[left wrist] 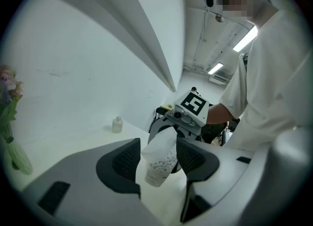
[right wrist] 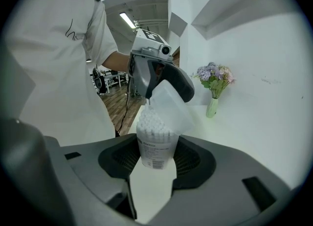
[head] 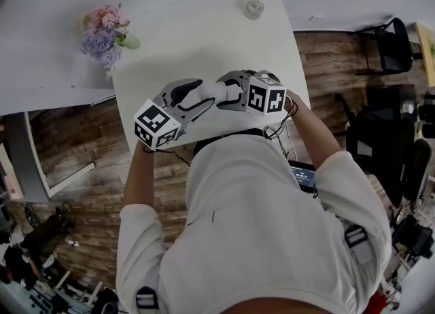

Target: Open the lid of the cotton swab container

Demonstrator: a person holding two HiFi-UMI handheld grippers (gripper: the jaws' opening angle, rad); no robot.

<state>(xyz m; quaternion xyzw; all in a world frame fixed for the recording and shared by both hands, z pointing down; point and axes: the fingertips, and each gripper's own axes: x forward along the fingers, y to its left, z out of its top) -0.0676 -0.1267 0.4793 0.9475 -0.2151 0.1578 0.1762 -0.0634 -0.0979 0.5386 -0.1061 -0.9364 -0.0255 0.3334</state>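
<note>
A clear cotton swab container [right wrist: 156, 146], packed with white swabs, stands upright between the pads of my right gripper [right wrist: 156, 154], which is shut on its body. Its translucent lid [right wrist: 168, 105] is tilted up and back from the mouth. In the left gripper view the lid [left wrist: 161, 144] fills the gap of my left gripper [left wrist: 157, 154], whose pads rest against its two sides, above the swabs [left wrist: 164, 163]. The two grippers meet tip to tip over the near edge of the white table [head: 204, 41]. From the head view the container is hidden.
A vase of pink and purple flowers [head: 105, 34] stands at the table's far left. A small clear bottle [head: 254, 8] sits near the far edge. Wooden floor lies on both sides, and a dark chair [head: 394, 44] stands to the right.
</note>
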